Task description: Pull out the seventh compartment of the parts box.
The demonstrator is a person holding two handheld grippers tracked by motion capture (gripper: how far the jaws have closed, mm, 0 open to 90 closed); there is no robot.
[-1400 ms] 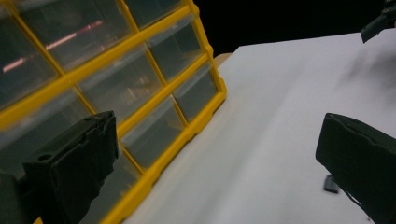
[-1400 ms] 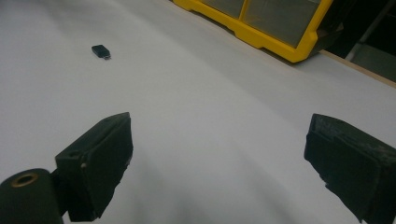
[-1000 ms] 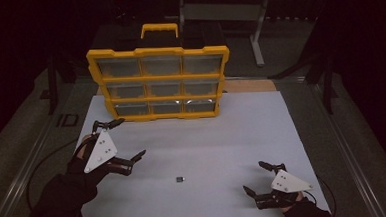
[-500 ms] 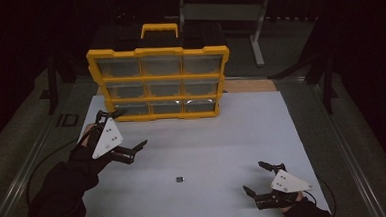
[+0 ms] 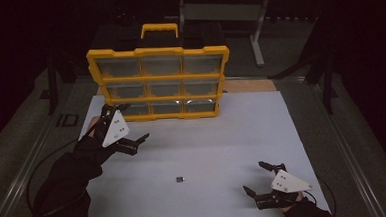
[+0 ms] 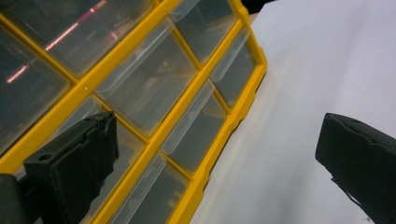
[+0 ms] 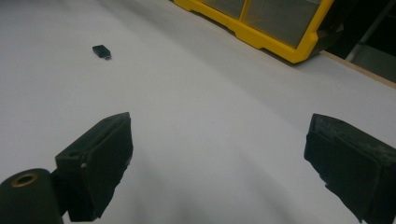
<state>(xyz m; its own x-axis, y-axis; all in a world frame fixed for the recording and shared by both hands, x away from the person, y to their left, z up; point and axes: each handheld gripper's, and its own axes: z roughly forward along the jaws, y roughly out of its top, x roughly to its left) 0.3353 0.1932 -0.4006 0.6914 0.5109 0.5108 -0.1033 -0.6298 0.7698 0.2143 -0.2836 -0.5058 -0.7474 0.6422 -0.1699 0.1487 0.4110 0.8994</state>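
We hold our left hand-held gripper (image 5: 123,123) with its jaws spread wide and empty, at about nine o'clock on the white worktop (image 5: 262,135), just in front of the lower-left corner of the yellow organizer (image 5: 159,82). In the left gripper view the organizer's clear drawers (image 6: 144,88) sit between and behind the jaws, near but not touching. The organizer stands upright at twelve o'clock. Our right hand-held gripper (image 5: 258,177) rests low at five o'clock, jaws also spread, holding nothing. A small black part (image 5: 180,179) lies at six o'clock, well apart from both; in the right gripper view it lies toward eleven o'clock.
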